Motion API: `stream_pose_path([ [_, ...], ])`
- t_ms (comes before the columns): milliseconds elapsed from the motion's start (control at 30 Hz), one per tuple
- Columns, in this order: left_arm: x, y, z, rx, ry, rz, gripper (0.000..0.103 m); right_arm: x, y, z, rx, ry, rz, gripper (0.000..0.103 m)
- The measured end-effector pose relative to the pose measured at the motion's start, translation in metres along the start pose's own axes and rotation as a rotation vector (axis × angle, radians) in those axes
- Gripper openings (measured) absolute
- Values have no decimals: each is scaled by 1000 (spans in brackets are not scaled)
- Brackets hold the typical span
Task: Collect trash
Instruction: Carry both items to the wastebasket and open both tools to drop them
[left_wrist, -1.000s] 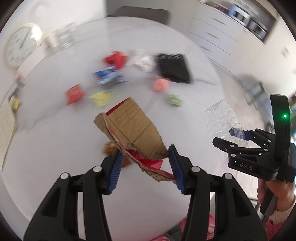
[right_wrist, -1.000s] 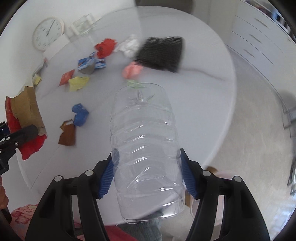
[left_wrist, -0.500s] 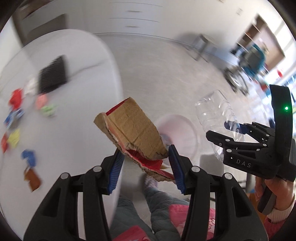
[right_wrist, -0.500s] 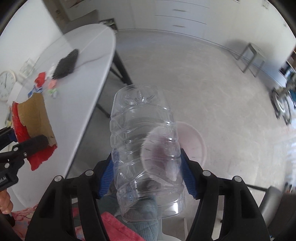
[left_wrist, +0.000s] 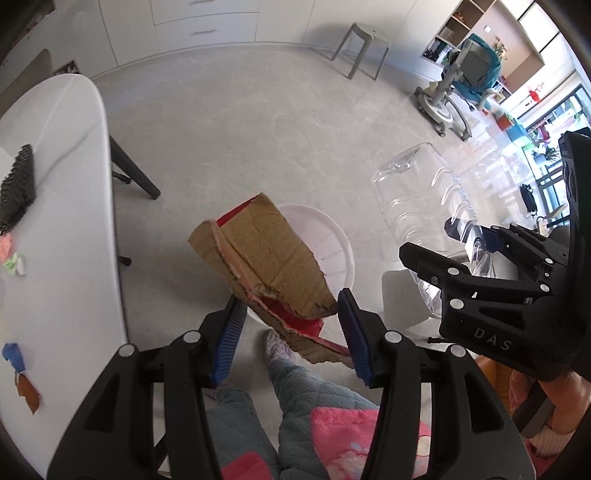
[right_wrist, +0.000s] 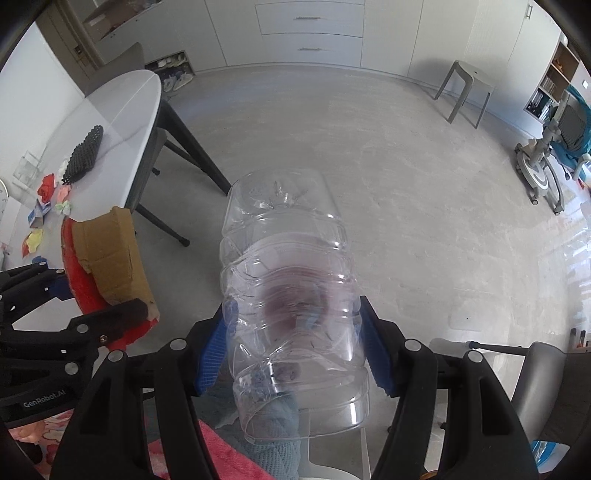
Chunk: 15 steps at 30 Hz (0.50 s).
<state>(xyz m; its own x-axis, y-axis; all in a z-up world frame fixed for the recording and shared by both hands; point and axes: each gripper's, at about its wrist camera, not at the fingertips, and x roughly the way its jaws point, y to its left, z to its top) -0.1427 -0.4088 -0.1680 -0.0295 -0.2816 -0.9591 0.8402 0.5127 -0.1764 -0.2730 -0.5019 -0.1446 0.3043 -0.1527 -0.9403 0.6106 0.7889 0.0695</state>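
Observation:
My left gripper (left_wrist: 288, 306) is shut on a torn piece of cardboard (left_wrist: 266, 258), brown on one face and red on the other, and points steeply down. The cardboard hangs over a round white bin (left_wrist: 334, 240) on the floor. To its right my right gripper (left_wrist: 461, 258) is shut on a clear ribbed plastic bottle (left_wrist: 417, 199). In the right wrist view the bottle (right_wrist: 291, 295) fills the space between the blue pads of the right gripper (right_wrist: 295, 325), and the bin shows only dimly through it. The left gripper (right_wrist: 74, 295) with the cardboard (right_wrist: 110, 254) is at the left.
The white table (left_wrist: 66, 221) is at the left, carrying a black mesh piece (left_wrist: 16, 181) and several small coloured scraps (left_wrist: 11, 258). A person's quilted legs (left_wrist: 314, 398) are below the grippers. A grey stool (left_wrist: 364, 48) and a teal chair (left_wrist: 476, 70) stand far off on the floor.
Both grippers have swung away from over the table to above the floor and the white bin, each rolling as it went. The cardboard and the bottle stay gripped.

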Motion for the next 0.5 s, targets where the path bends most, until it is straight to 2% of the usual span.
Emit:
stream_pose_path([
  [200, 11, -10, 7, 33, 15, 5, 56, 3, -14, 2, 25, 0, -7, 66],
  [433, 8, -20, 6, 63, 7, 36, 72, 8, -22, 5, 39, 6, -4, 65],
  [500, 7, -20, 6, 62, 4, 46, 73, 9, -24, 6, 41, 9, -1, 66],
])
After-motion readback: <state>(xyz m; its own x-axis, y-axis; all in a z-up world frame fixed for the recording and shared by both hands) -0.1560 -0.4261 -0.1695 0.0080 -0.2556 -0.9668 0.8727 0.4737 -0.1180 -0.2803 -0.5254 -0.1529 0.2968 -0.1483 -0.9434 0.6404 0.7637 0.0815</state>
